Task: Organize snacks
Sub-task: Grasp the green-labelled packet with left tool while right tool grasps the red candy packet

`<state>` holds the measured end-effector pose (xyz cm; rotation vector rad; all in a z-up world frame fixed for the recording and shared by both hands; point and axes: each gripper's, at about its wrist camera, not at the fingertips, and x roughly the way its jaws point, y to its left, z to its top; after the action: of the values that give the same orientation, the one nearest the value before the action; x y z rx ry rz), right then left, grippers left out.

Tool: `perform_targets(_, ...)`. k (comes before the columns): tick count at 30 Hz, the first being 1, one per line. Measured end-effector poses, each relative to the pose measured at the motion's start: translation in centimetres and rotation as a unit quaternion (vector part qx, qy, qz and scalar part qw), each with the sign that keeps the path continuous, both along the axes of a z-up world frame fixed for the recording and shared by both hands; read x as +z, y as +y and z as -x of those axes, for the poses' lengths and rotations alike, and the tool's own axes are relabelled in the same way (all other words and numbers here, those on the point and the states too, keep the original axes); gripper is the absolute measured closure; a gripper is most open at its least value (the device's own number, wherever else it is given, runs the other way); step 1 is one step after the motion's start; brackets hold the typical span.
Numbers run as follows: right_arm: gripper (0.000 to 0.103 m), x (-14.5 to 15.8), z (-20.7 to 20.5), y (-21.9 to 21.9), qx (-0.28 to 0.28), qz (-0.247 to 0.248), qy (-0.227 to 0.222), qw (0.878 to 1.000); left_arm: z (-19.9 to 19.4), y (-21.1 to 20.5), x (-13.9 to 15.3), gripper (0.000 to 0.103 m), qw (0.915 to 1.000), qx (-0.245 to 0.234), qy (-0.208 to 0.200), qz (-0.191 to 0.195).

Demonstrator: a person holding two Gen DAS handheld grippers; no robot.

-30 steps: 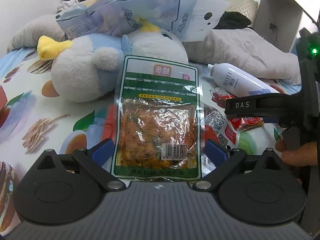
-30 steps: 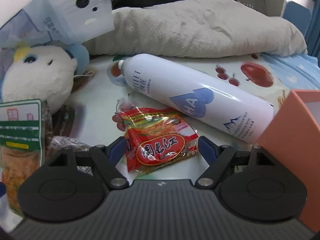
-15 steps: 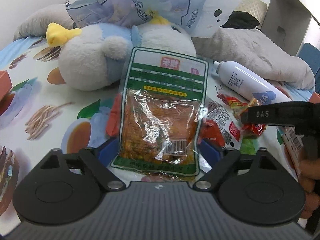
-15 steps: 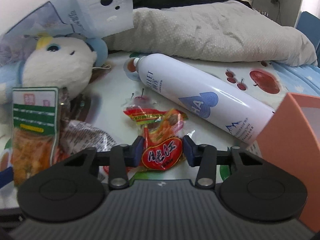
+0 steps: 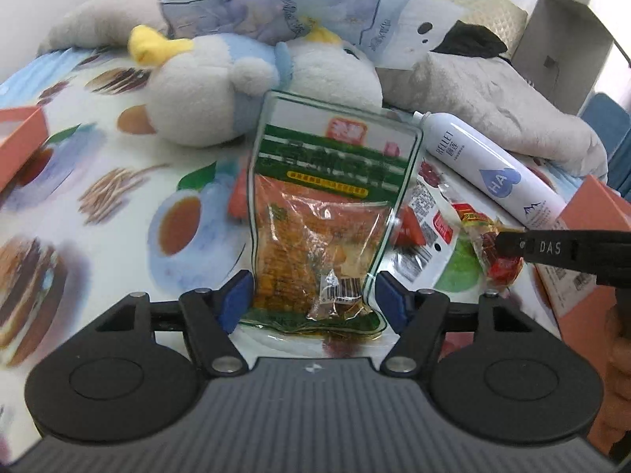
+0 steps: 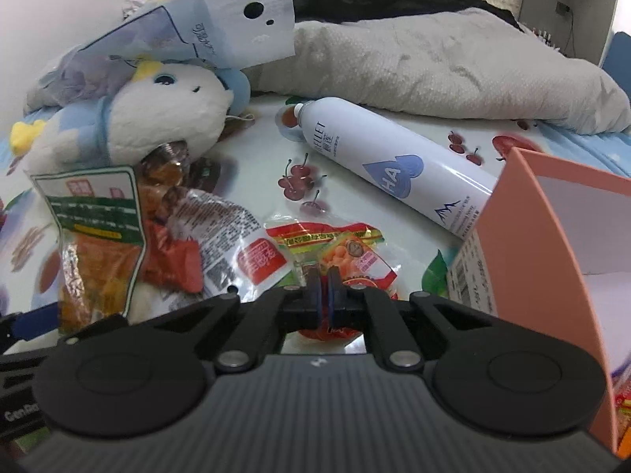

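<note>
The right gripper is seen with its two pads pressed almost together on the near edge of the small red snack packet; the packet is pinched and its far end fans out beyond the fingertips, away from the camera. The orange box stands just to the right of this gripper, its open side turned toward the view, and is judged to be the intended container. The coming move therefore turns on a short travel to the right, with the packet's long axis running near-to-far along the fingers. The right gripper is the nearer of the two to that box.

The left gripper is seen with its blue pads set against both side edges of the green-bordered snack pouch. The pouch appears upright, its long axis running away from the camera, and its sides are bowed inward, so a light clamp is judged. A second orange box lies at the far left of this view.

Between the two grippers, a white-and-red wrapper and further loose packets are left on the printed sheet. A white spray bottle lies diagonally at the far right, and a plush toy rests at the far left.
</note>
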<state>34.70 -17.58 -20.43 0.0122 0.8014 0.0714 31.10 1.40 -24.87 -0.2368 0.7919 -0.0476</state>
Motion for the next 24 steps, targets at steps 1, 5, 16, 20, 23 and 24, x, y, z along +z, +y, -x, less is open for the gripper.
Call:
perform_targets(1, 0.097, 0.1, 0.5, 0.2, 0.006, 0.000, 0.000, 1.000, 0.4, 0.1, 0.2, 0.039, 1.0000, 0.003, -0.001, 0.005)
perform_targets(5, 0.097, 0.7, 2.7, 1.0, 0.024, 0.001, -0.001, 1.000, 2.0, 0.9, 0.2, 0.075, 0.9995, 0.009, 0.022, 0.023)
perform_targets(16, 0.097, 0.9, 10.5, 1.3, 0.068, -0.005, 0.019, 0.997, 5.6, 2.0, 0.6, 0.089, 0.9977, -0.004, 0.027, 0.063)
perform_targets(20, 0.085, 1.0, 11.9, 1.1, 0.076, -0.004, 0.014, 0.997, 5.3, 3.5, 0.6, 0.083, 0.9943, -0.003, 0.022, 0.104)
perform_targets(23, 0.044, 1.3, 12.1, 1.3, 0.089, -0.008, 0.007, 0.996, 4.2, 4.7, 0.6, 0.047, 0.9894, -0.005, 0.025, 0.143)
perform_targets(24, 0.043, 1.6, 12.1, 1.5, 0.096, -0.005, -0.004, 0.995, 3.9, 5.0, 0.7, 0.039, 0.9894, -0.005, 0.019, 0.144)
